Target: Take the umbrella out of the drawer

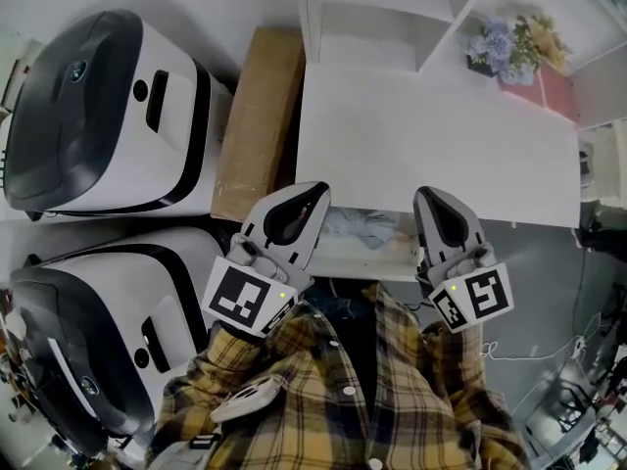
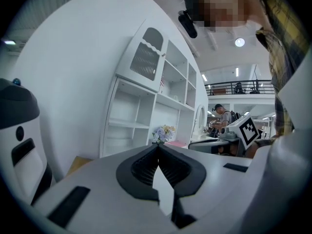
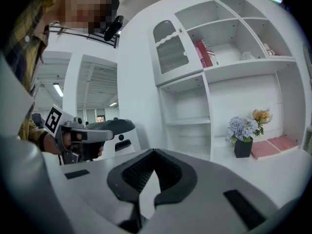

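Observation:
Under the front edge of the white desk [image 1: 431, 145] a drawer [image 1: 343, 255] stands pulled out a little. In it lies a pale grey crumpled bundle [image 1: 364, 226]; whether it is the umbrella I cannot tell. My left gripper [image 1: 315, 192] hovers at the drawer's left end, my right gripper [image 1: 428, 199] at its right end, both pointing toward the desk. Seen from its own camera, the left gripper [image 2: 158, 146] has its tips together with nothing between them. The right gripper [image 3: 154, 151] is shut and empty too. No umbrella shows in either gripper view.
Two big white-and-black machines [image 1: 98, 116] [image 1: 98, 331] stand left of the desk, with a cardboard box [image 1: 260, 116] between them and it. A white shelf unit [image 1: 382, 13] rises at the back. A flower pot [image 1: 502, 52] and a pink pad [image 1: 541, 91] sit far right.

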